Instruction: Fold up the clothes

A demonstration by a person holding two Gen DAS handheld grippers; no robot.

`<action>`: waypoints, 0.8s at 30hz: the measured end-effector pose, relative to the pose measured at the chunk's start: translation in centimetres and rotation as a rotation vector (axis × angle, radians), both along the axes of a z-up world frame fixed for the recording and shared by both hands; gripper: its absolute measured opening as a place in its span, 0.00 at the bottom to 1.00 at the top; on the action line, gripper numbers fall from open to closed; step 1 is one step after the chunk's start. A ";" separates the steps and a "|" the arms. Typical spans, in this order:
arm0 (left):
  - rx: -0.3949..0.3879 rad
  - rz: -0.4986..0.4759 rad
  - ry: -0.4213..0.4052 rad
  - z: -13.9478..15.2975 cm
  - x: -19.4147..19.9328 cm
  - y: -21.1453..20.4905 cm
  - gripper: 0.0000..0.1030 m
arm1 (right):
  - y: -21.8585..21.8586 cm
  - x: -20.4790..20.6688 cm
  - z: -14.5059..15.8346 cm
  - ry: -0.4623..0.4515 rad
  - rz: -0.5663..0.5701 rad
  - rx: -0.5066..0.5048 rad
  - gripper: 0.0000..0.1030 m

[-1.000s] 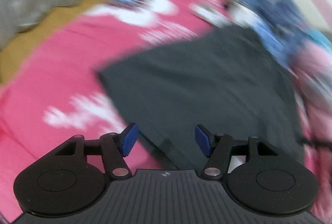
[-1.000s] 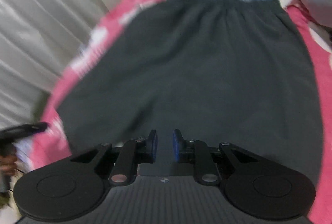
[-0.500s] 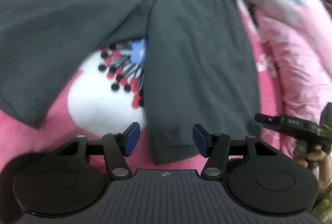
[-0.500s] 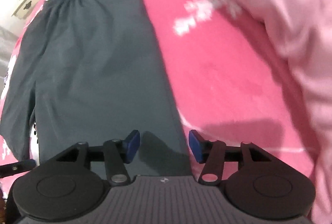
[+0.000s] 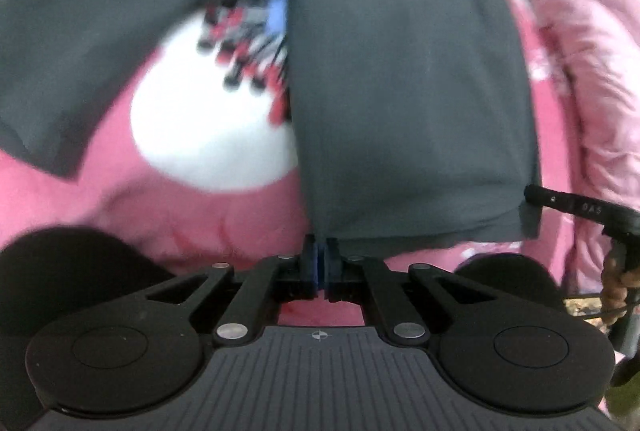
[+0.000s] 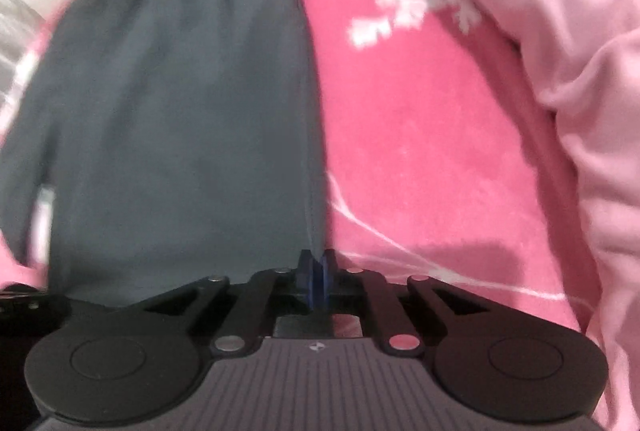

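Your left gripper (image 5: pixel 320 263) and right gripper (image 6: pixel 318 273) both pinch the dark trousers' (image 5: pixel 400 91) hem corners; lift together toward the waistband.

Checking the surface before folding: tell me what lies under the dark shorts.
Under the shorts lies a pink blanket with a white patch showing between the legs. The rest is covered.

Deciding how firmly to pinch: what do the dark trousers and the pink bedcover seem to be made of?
Dark trousers: thin matte woven or knit cloth, probably; they drape limp with soft gathers. Pink bedcover: plush fleece by its fuzzy nap, though blur leaves this uncertain.
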State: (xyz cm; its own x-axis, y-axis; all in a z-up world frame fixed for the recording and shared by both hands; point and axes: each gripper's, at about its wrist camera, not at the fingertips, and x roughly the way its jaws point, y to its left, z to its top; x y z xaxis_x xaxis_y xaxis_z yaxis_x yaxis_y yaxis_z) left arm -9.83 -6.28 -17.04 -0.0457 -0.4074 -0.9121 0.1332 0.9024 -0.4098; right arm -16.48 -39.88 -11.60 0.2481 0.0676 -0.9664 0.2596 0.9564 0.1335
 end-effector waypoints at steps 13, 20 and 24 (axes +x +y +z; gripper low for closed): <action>-0.040 0.302 -0.123 6.0 1.2 15.1 0.35 | 9.0 2.7 6.6 -0.247 0.005 0.238 0.41; 0.171 0.584 -0.328 6.8 5.7 25.0 0.36 | 21.9 9.2 0.1 -0.046 0.124 0.644 0.41; 0.219 0.537 -0.353 5.8 8.1 25.0 0.36 | 25.9 9.9 -1.6 0.036 0.147 0.658 0.41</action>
State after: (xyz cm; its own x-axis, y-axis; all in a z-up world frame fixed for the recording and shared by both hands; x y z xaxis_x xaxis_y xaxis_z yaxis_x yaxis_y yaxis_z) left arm -1.69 18.73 -11.26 0.4270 -0.0947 -0.8993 -0.2645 0.9379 -0.2243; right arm -6.59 -14.02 -13.17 0.1597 0.6756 -0.7198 0.1480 0.7045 0.6941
